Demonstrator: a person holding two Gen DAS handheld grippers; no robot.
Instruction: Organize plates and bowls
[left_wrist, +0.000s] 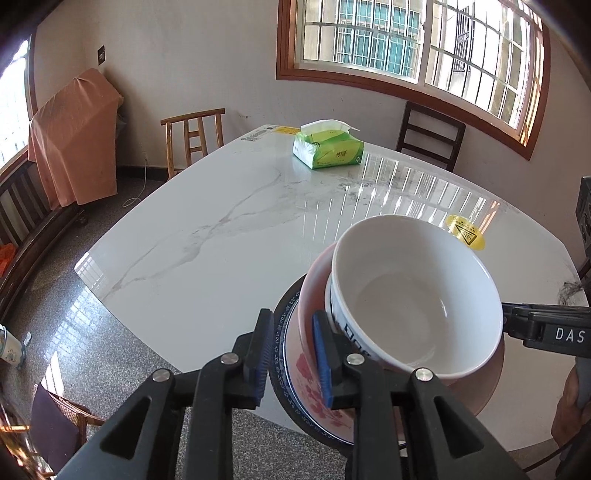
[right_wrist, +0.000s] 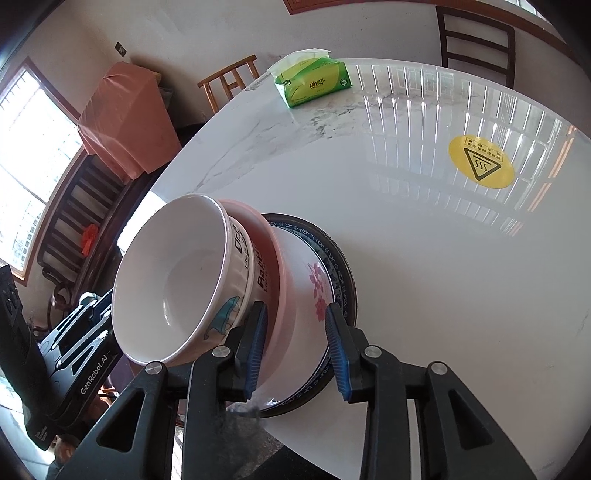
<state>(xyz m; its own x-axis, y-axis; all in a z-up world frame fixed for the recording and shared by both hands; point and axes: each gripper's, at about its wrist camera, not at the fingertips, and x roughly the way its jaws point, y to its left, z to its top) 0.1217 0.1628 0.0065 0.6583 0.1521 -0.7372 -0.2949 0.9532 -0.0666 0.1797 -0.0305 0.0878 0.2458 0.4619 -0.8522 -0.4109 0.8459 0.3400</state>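
A white bowl (left_wrist: 406, 295) (right_wrist: 173, 280) sits tilted in a pink bowl (left_wrist: 310, 295) (right_wrist: 266, 236). Under them lies a flowered plate (left_wrist: 306, 376) (right_wrist: 314, 280) with a blue rim, on a dark plate (left_wrist: 286, 295) (right_wrist: 351, 280). The stack stands at the near edge of the marble table (left_wrist: 221, 221) (right_wrist: 406, 258). My left gripper (left_wrist: 293, 354) is open, its pads astride the plates' rim without pressing. From the opposite side my right gripper (right_wrist: 295, 347) is open around the pink bowl's rim and the flowered plate.
A green tissue pack (left_wrist: 328, 147) (right_wrist: 314, 83) lies at the table's far side, a yellow warning sticker (left_wrist: 465, 236) (right_wrist: 480, 160) nearer. A light wooden chair (left_wrist: 195, 136) and a dark chair (left_wrist: 430, 133) stand behind. An orange cloth (left_wrist: 74, 140) drapes furniture at left.
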